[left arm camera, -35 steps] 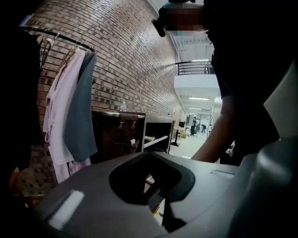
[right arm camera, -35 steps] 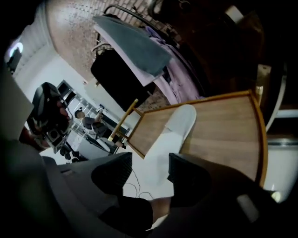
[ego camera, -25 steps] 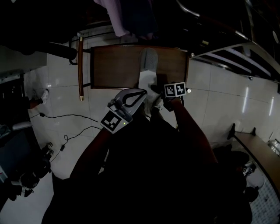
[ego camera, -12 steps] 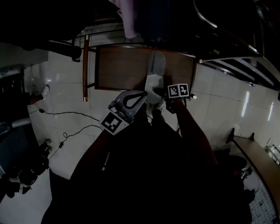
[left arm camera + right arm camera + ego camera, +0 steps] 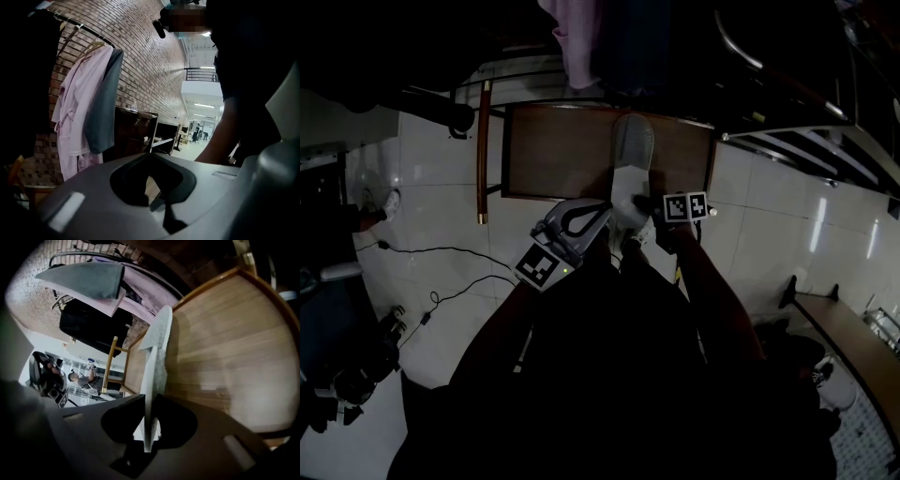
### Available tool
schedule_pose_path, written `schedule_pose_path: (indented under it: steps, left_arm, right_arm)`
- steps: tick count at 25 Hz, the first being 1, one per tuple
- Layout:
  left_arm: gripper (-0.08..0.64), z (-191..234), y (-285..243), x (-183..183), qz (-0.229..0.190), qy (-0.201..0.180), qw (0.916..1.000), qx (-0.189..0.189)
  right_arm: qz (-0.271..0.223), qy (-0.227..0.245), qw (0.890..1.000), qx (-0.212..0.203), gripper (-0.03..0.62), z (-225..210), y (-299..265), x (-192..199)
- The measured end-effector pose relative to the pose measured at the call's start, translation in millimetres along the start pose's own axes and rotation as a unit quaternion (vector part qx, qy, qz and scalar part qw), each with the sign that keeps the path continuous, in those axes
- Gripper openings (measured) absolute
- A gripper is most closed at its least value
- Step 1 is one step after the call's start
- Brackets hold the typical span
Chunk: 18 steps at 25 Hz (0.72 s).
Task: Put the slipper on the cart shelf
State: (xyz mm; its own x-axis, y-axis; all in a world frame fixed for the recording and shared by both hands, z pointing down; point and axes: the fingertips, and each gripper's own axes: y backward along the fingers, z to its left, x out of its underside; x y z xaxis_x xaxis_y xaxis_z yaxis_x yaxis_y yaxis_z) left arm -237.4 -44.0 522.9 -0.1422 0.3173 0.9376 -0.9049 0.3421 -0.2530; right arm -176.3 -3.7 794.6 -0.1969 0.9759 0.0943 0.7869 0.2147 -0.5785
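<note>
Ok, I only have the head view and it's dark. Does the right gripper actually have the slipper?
Observer: Yes. In the right gripper view, the right gripper is closing its jaws on the slipper, with the thin sole edge between the pads.
Operator: Where is it relative to the shelf?
Observer: It runs flat alongside the wooden cart shelf. I cannot tell whether it touches.
Operator: And the left gripper?
Observer: The left gripper has its jaws together with nothing between them, and it faces a pink robe on a rack.
</note>
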Motion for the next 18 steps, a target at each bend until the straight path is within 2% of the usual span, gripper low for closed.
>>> schedule_pose_path:
  steps: [11,15,18]
  left_arm:
    - [0.002,-13,-11,-37,-0.024,-0.024,0.9992,0.022]
    - [0.002,-31,-12,-50,-0.029,-0.028,0.9987,0.032]
    - [0.002,-42,-16,-59,-0.036,-0.045,0.9974,0.043]
  right_arm:
    - [-0.097,0.053,0.994,0.008,0.067,34,88,-5]
    - [-0.131,0.101,0.986,0.015,0.067,65,125,-3]
    - [-0.169,0.152,0.974,0.019,0.067,92,153,-11]
